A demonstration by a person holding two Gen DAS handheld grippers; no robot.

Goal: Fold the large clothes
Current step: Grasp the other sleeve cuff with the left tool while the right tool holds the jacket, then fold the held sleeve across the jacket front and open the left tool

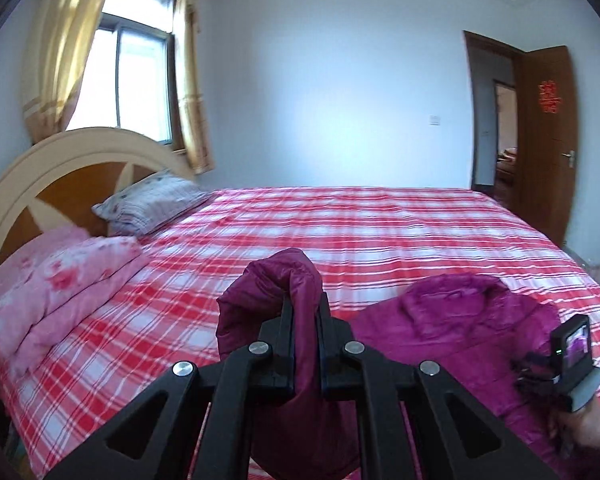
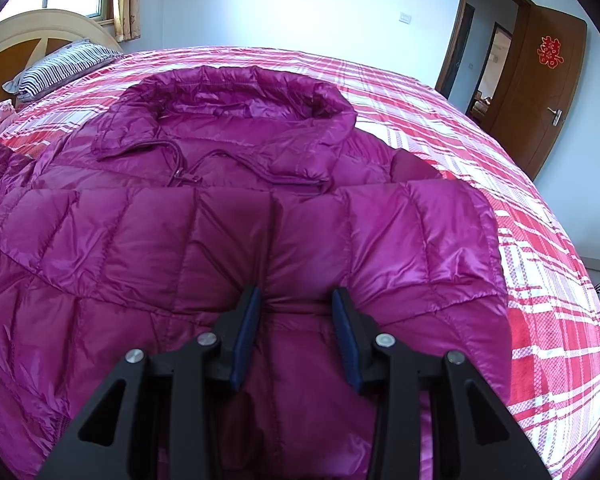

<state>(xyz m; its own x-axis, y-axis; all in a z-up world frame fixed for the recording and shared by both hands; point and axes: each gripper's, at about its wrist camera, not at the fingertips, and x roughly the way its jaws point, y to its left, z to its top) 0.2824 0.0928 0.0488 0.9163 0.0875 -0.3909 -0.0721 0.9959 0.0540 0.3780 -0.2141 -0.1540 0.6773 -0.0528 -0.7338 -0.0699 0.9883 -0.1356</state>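
Here, magenta quilted down jacket (image 2: 260, 152) spread on the bed (image 2: 540, 280), over the red-and-white plaid sheet, collar and hood toward the far edge, hem toward the near edge. Front zipped partway, zipper pull visible below the collar. One padded section folded across the chest, its edge running straight from side to side. Right gripper (image 2: 296, 296) pressed into that folded panel, blue pads (image 2: 246, 332) set apart with a pinched ridge of fabric bunched between them; fingers spread, not closed tight. Left gripper (image 1: 305, 300) raised above the near edge of the bed, black fingers (image 1: 287, 320) drawn close together and clamped on a thick wad of jacket fabric that bulges over the tips and hangs down below. Rest of the jacket lying to the right in the left wrist view, beside the other gripper's camera. Striped pillow (image 1: 152, 200) at the headboard (image 1: 28, 184) corner, pink floral quilt (image 1: 52, 284) folded along the head edge. Wooden door (image 2: 540, 84) open at the far right corner of the room.
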